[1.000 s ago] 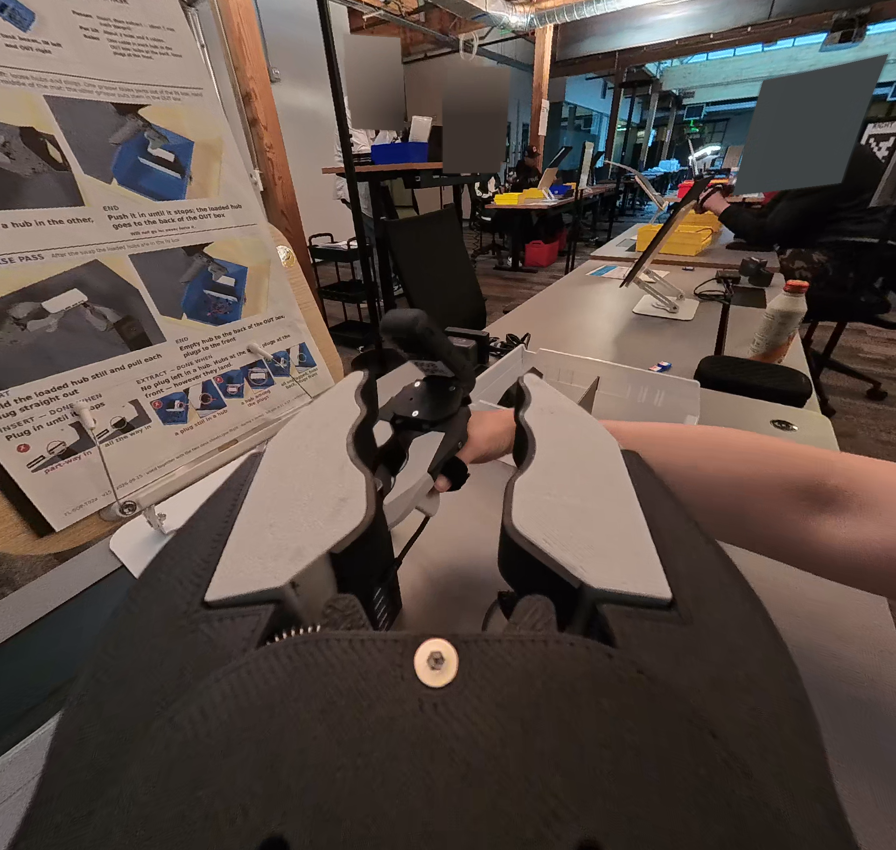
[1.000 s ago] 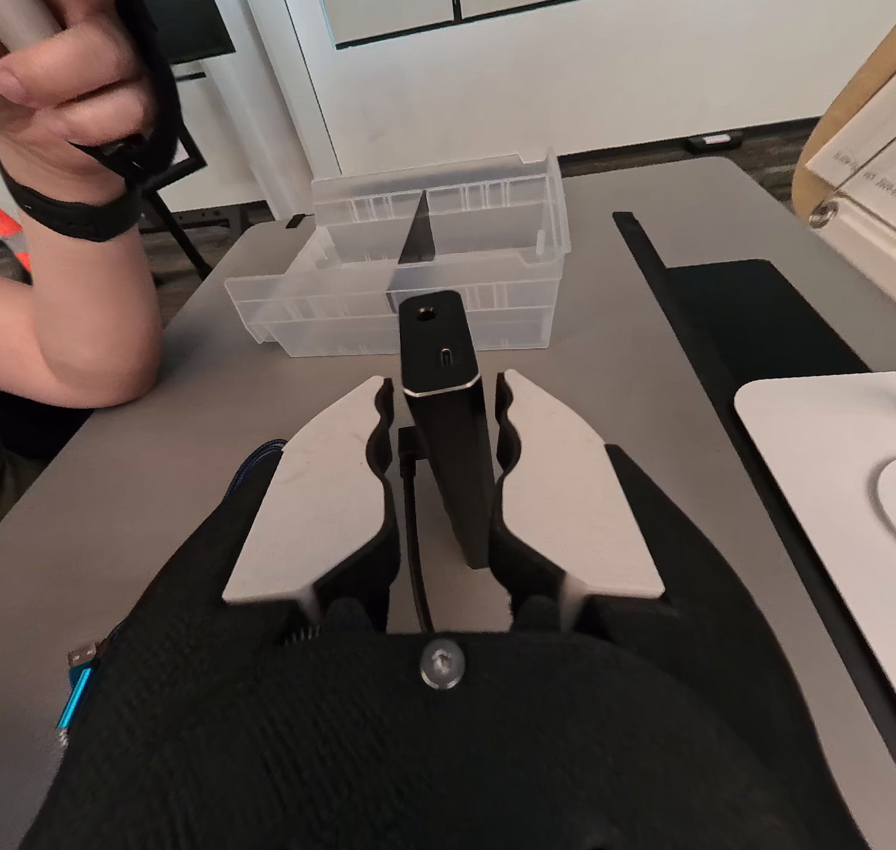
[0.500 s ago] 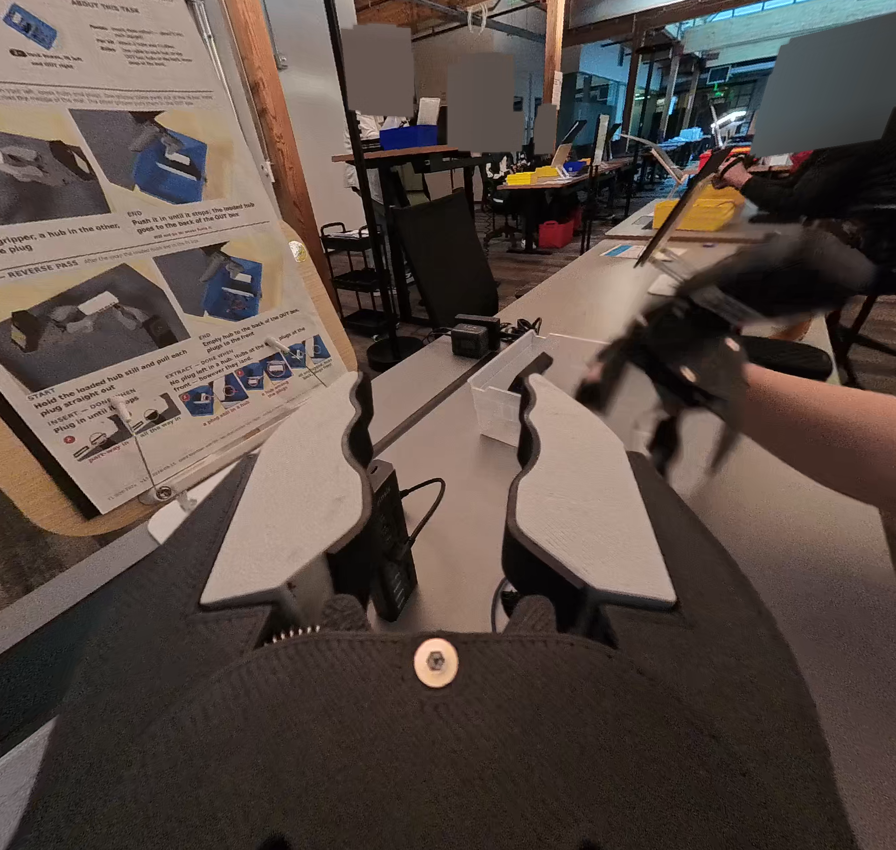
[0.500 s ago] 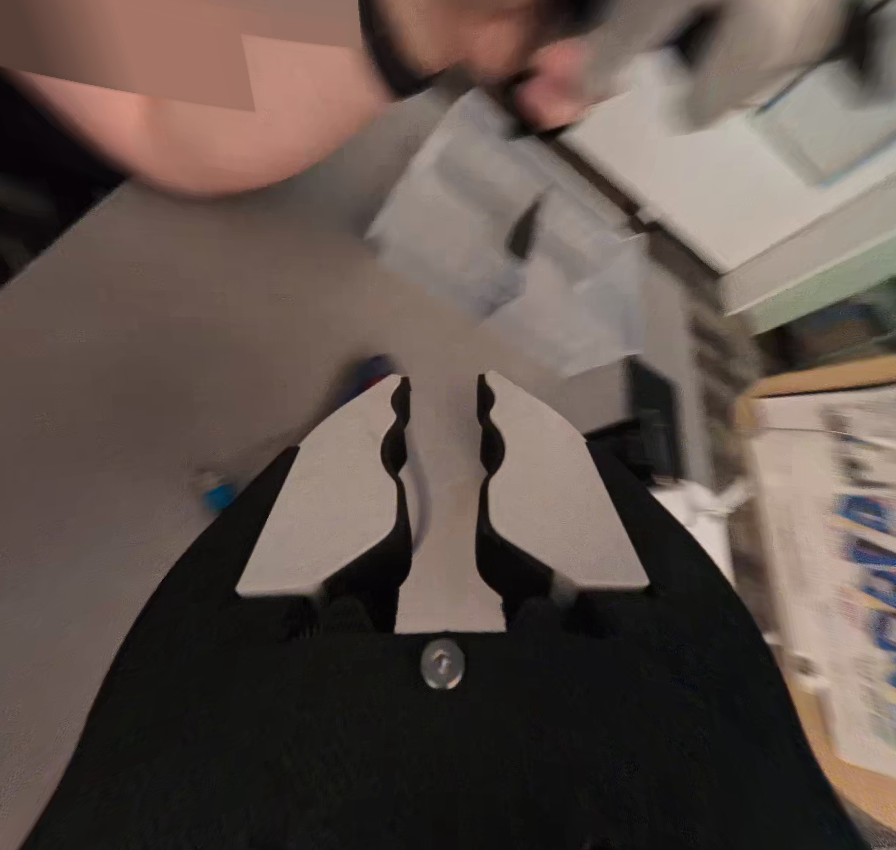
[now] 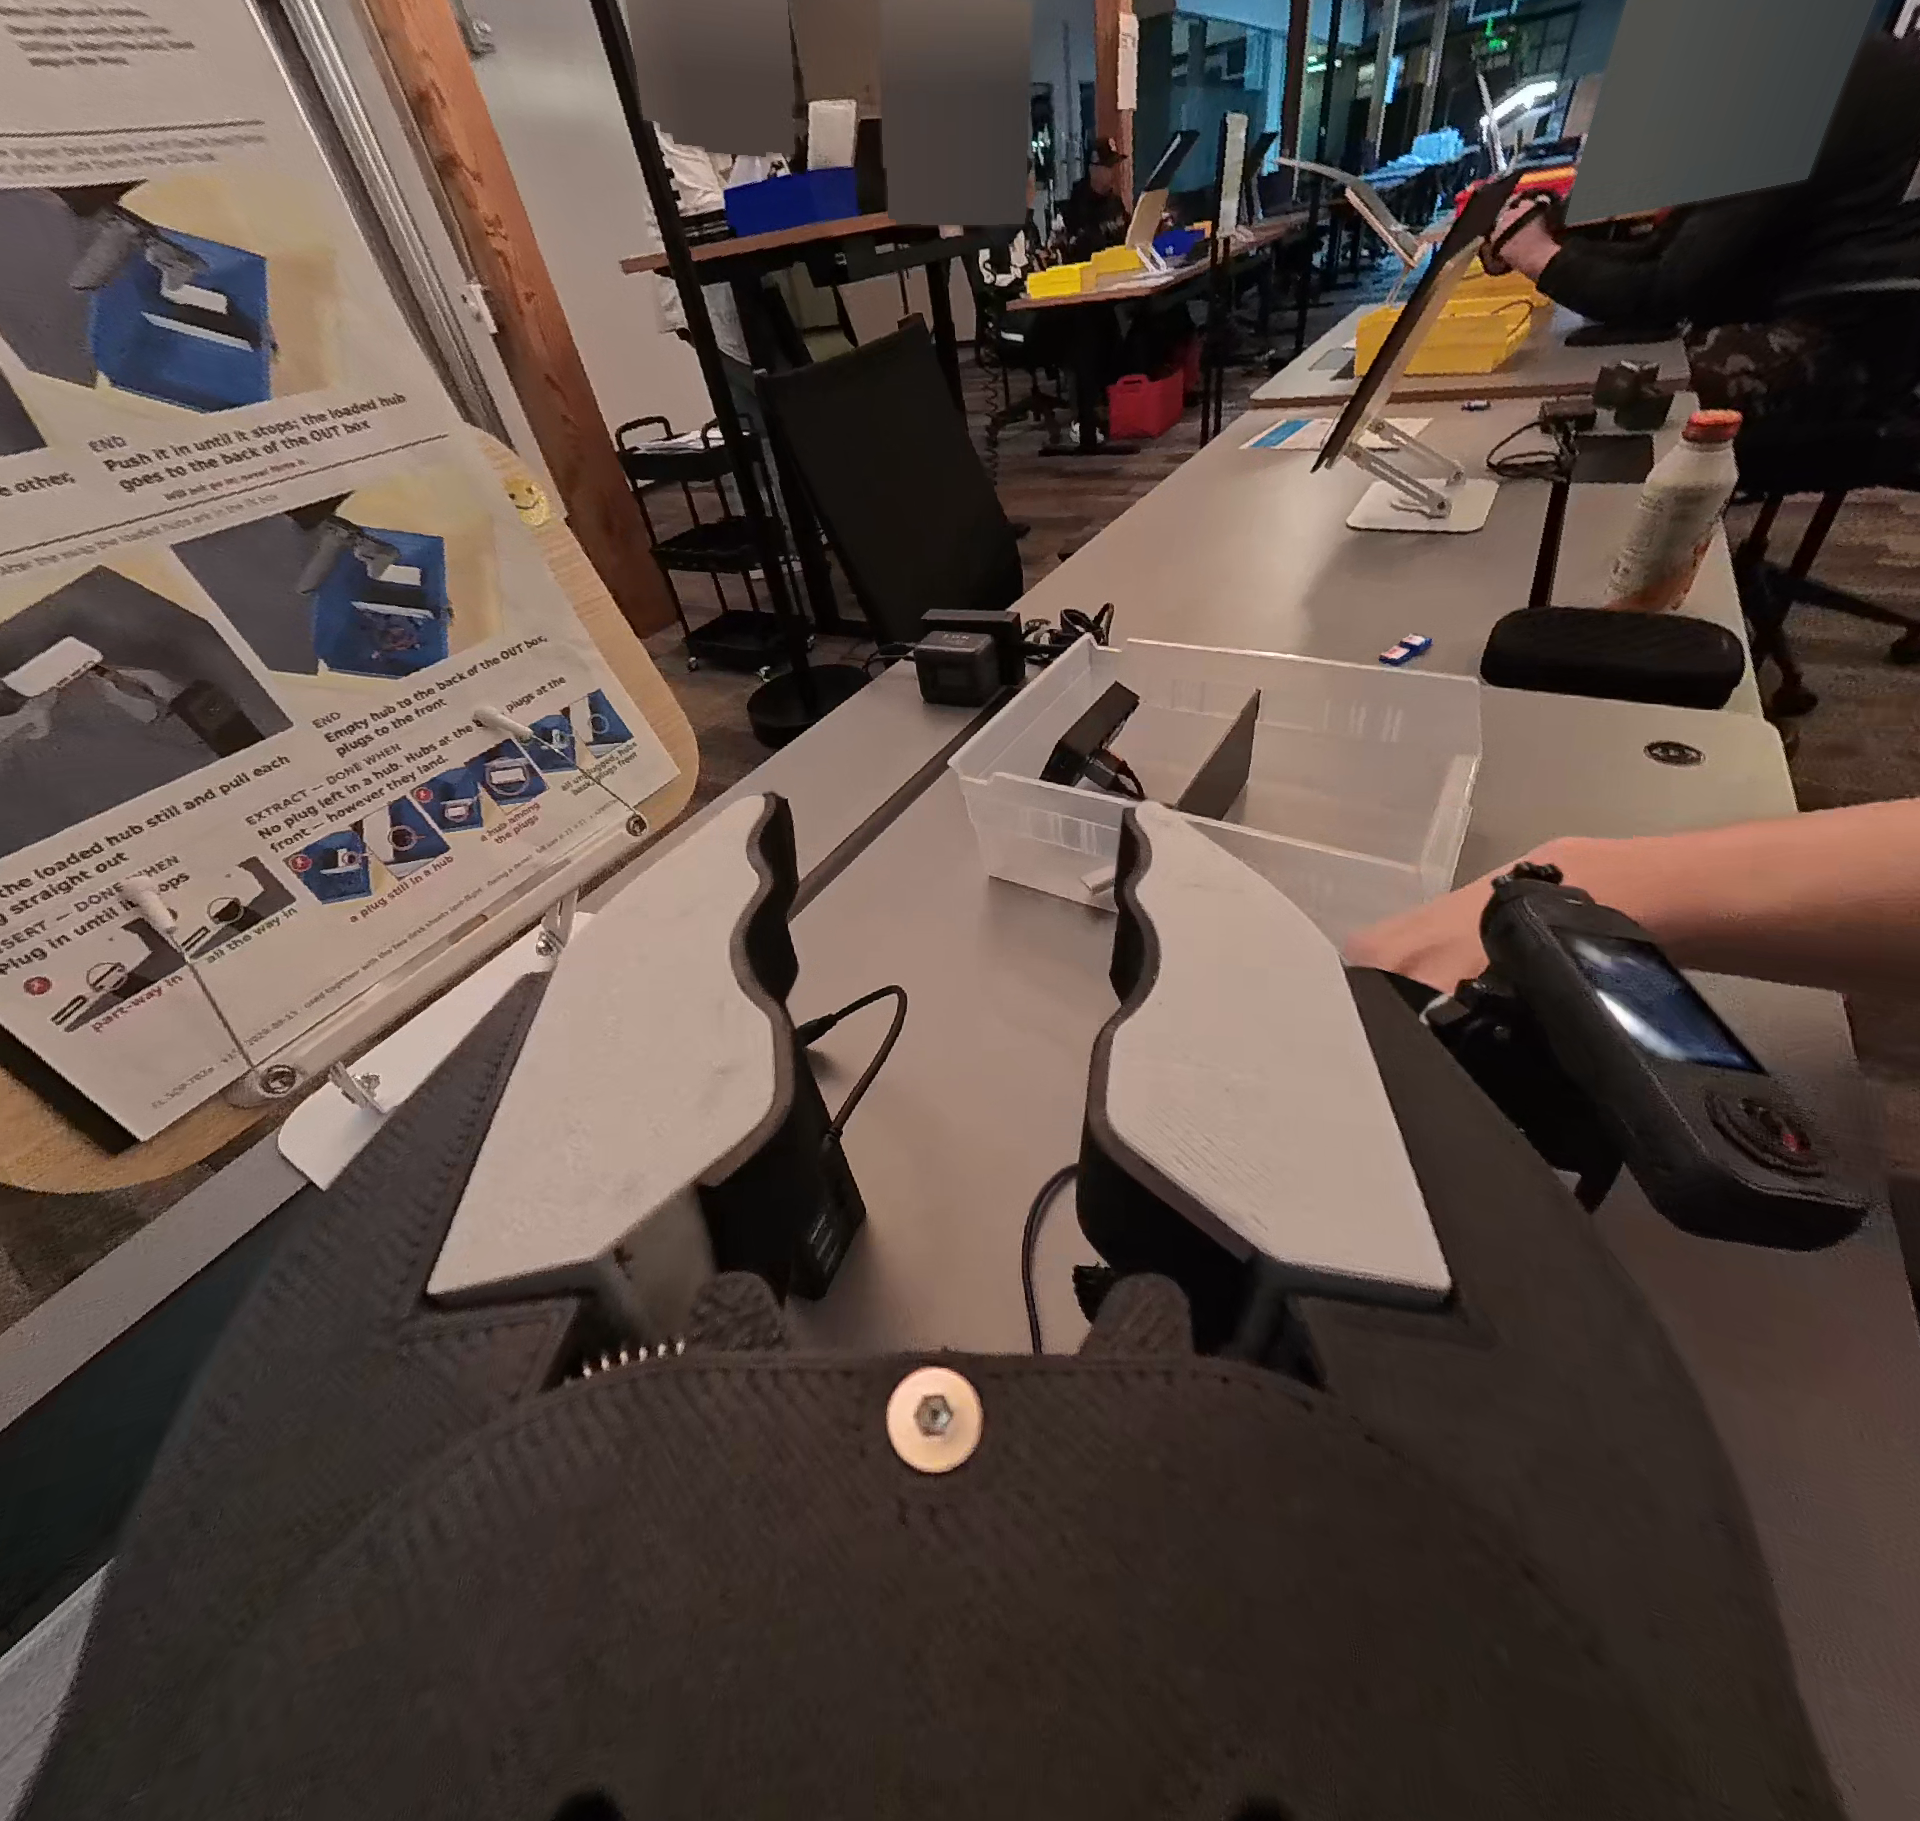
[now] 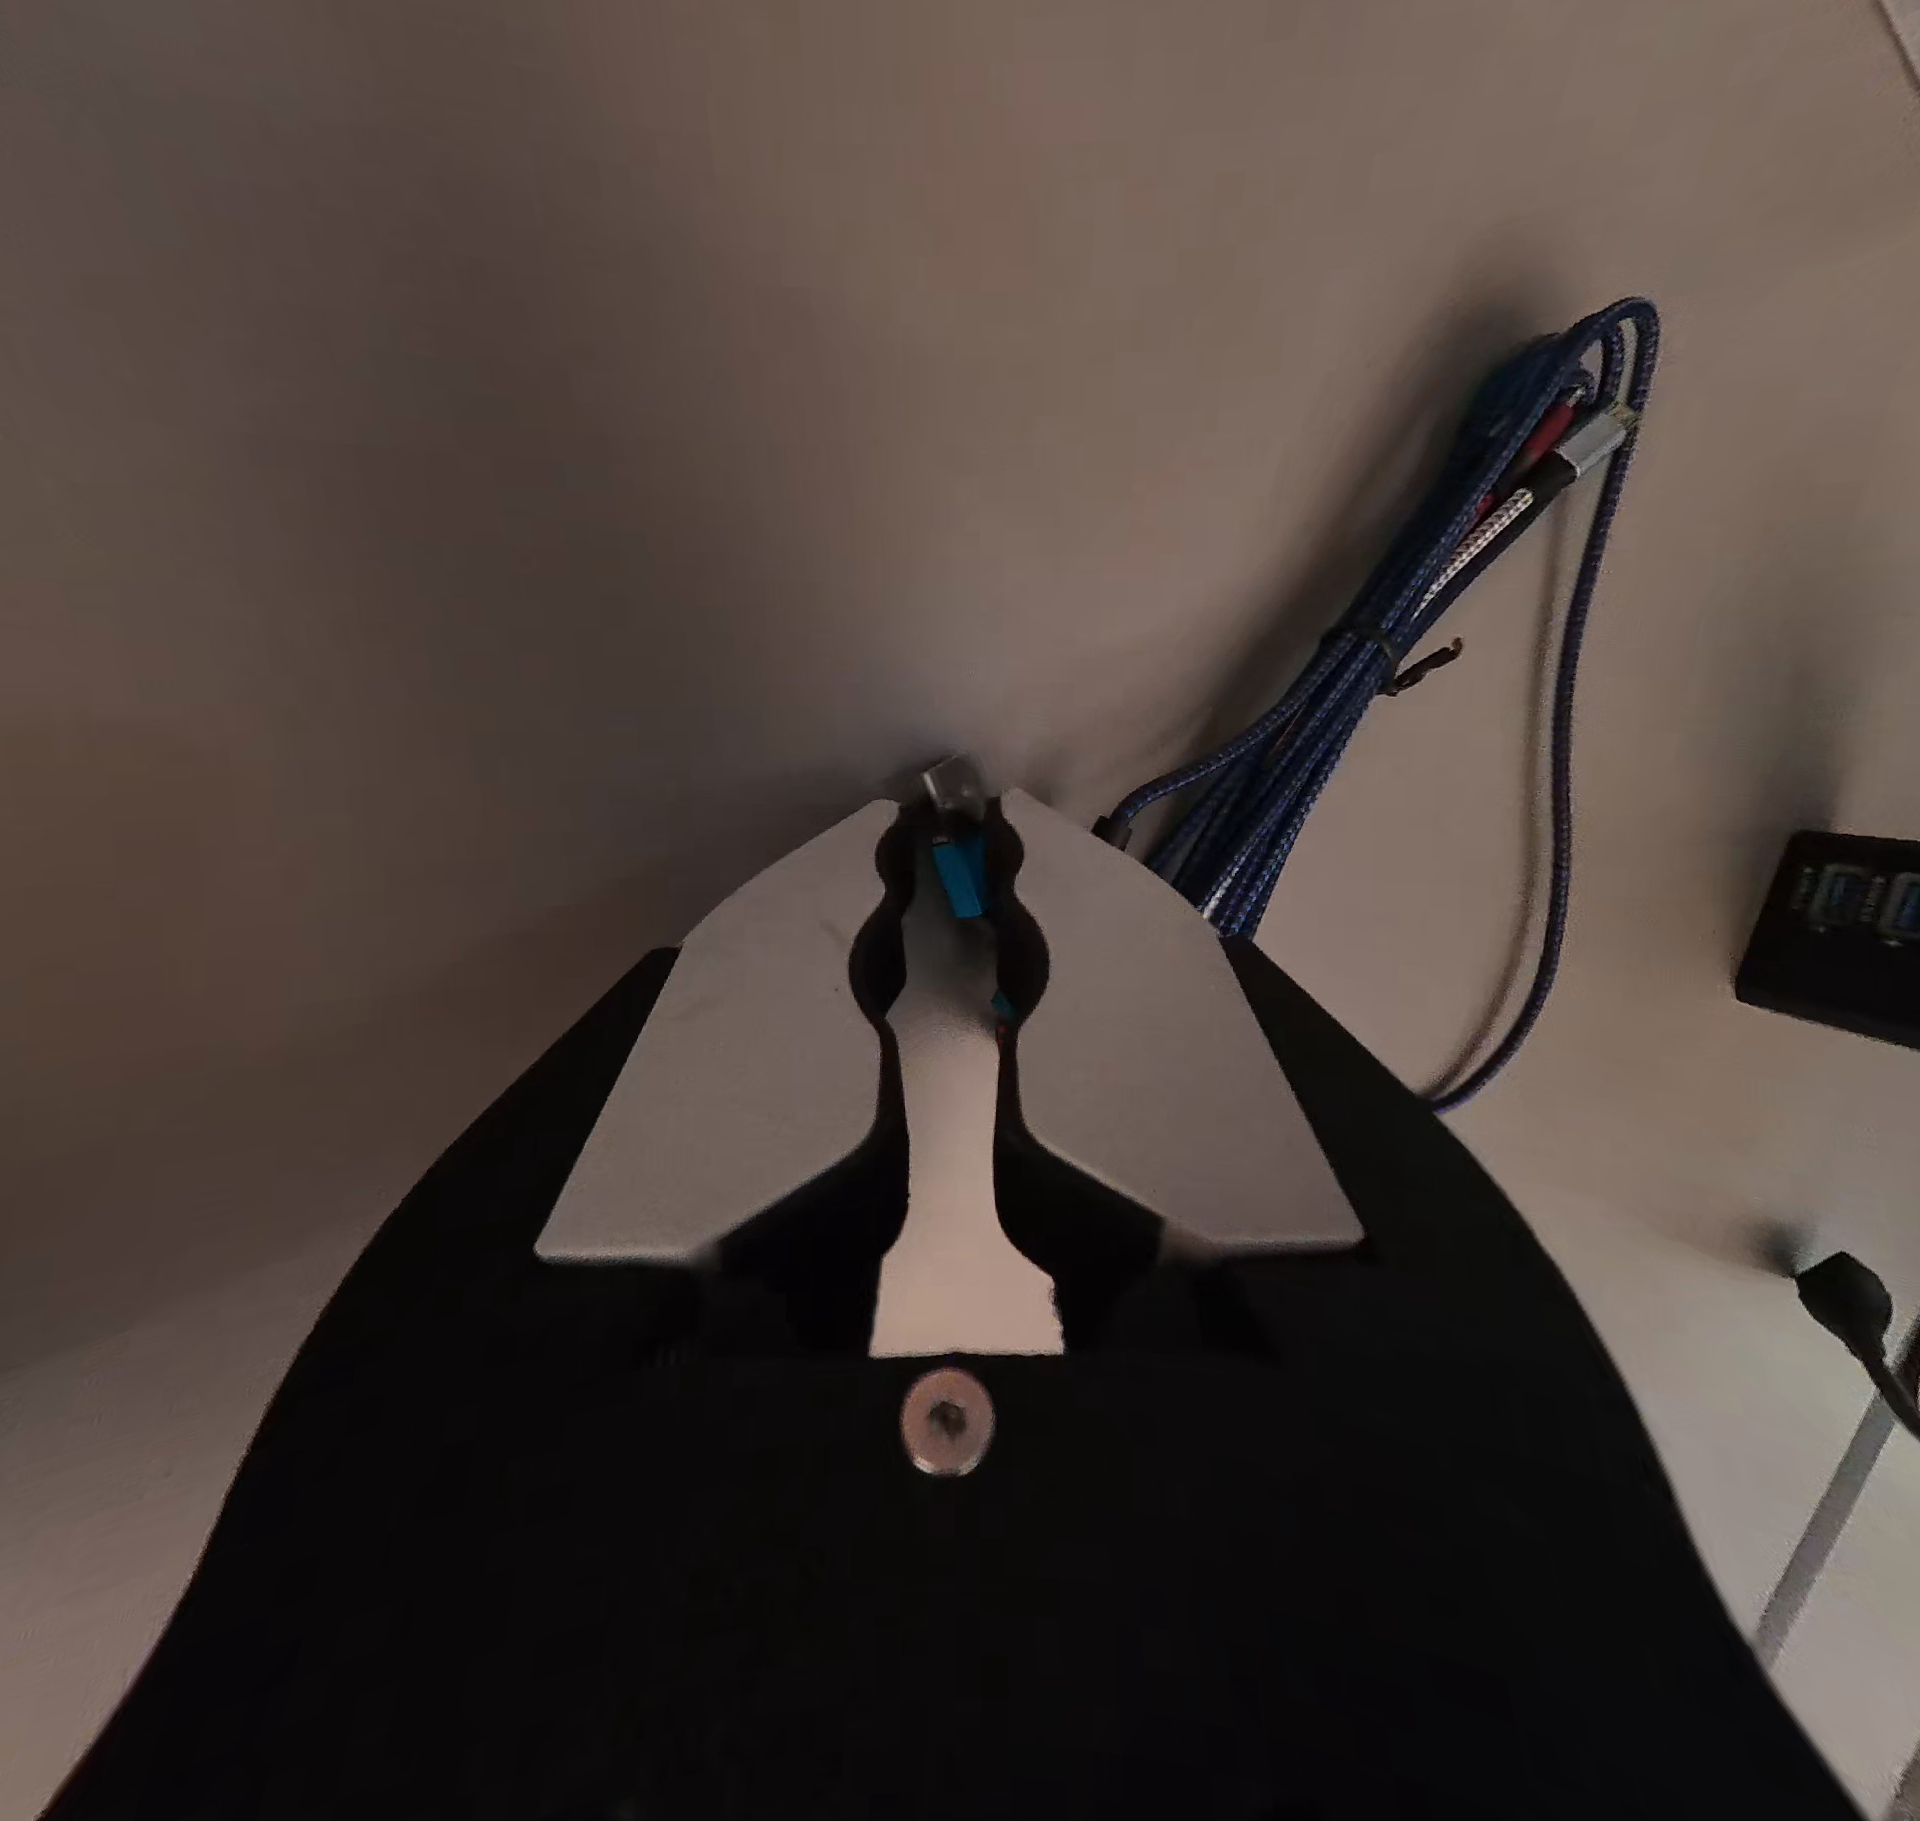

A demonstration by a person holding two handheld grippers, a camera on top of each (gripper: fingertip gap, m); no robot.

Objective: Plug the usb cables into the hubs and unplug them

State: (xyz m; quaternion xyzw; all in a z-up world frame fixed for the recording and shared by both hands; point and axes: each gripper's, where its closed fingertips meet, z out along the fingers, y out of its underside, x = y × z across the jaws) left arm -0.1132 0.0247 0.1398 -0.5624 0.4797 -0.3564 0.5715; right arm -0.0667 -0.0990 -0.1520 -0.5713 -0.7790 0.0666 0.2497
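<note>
In the left wrist view my left gripper (image 5: 954,821) is open and low over the grey table (image 5: 977,1044). A black USB hub (image 5: 805,1210) with a thin black lead lies on the table against the inside of its left finger, not clamped. My right gripper shows at the right (image 5: 1662,1075), held by a hand. In the right wrist view my right gripper (image 6: 951,800) points down at the table, its fingers closed in on a blue USB plug (image 6: 958,872) with a silver tip. The plug's blue braided cable bundle (image 6: 1455,628) lies to the right.
A clear plastic bin (image 5: 1351,722) with a black divider stands ahead and holds another black hub (image 5: 1086,737). An instruction board (image 5: 260,628) leans at the left. A black hub (image 6: 1839,930) lies at the right edge of the right wrist view, with a black plug (image 6: 1849,1298) below it. Across from one pair of fingers to the other is roughly 30 cm. The black plug (image 6: 1849,1298) sits 30 cm or so from the ends of my right fingers.
My right gripper let go of the black hub, swung away and down to the table, and closed around the blue USB plug. The hub now lies beside my left gripper's left finger.
</note>
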